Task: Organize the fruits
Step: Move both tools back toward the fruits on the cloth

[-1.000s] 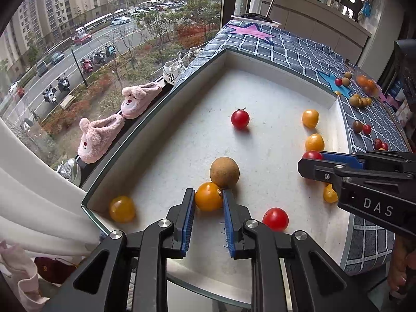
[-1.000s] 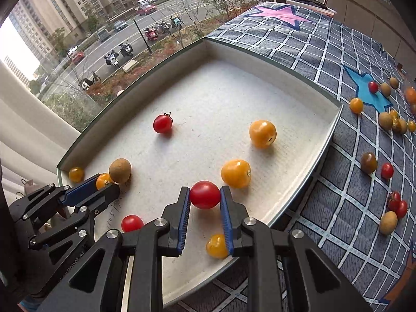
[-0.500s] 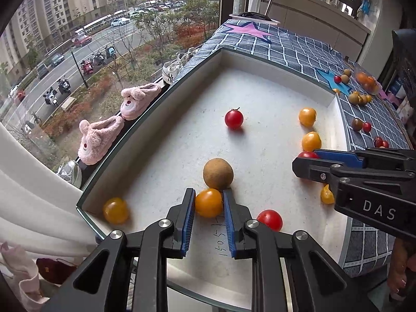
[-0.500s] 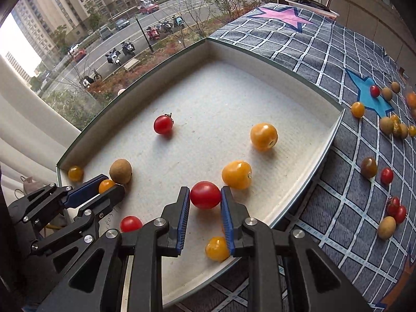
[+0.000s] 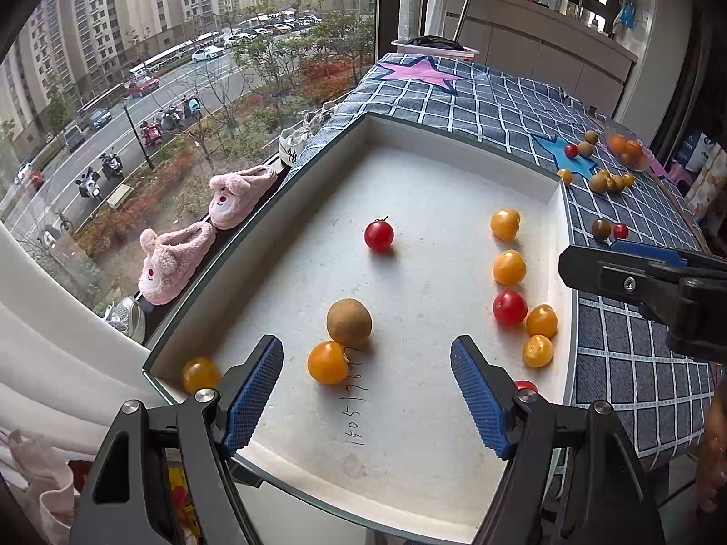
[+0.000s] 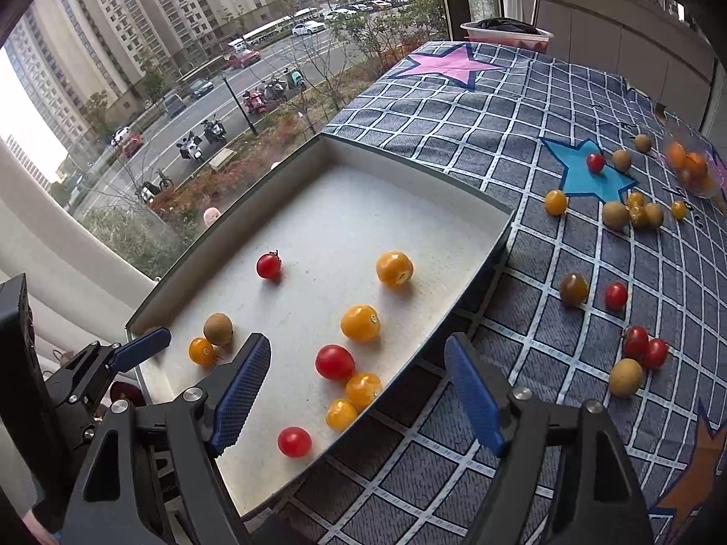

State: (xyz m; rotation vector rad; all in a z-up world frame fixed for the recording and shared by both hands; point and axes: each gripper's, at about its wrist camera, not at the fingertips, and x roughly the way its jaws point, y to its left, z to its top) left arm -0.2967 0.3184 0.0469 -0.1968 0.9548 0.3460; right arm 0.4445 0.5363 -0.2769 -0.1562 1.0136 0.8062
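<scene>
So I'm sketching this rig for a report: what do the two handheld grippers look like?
Both look alike. The left gripper and right gripper have matte black angular arms with silver round-headed screws at the joints. Each finger ends in a flat blue pad with fine dotted texture. No cables show.

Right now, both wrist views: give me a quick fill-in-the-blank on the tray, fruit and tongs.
1. The brown fruit in the tray touches an ____ tomato.
2. Both the left tongs and the right tongs stand ____, gripping nothing.
3. The red tomato with a stem lies ____ the tray.
4. The cloth under the tray carries a pink ____.

Missing words: orange; open; inside; star
</scene>
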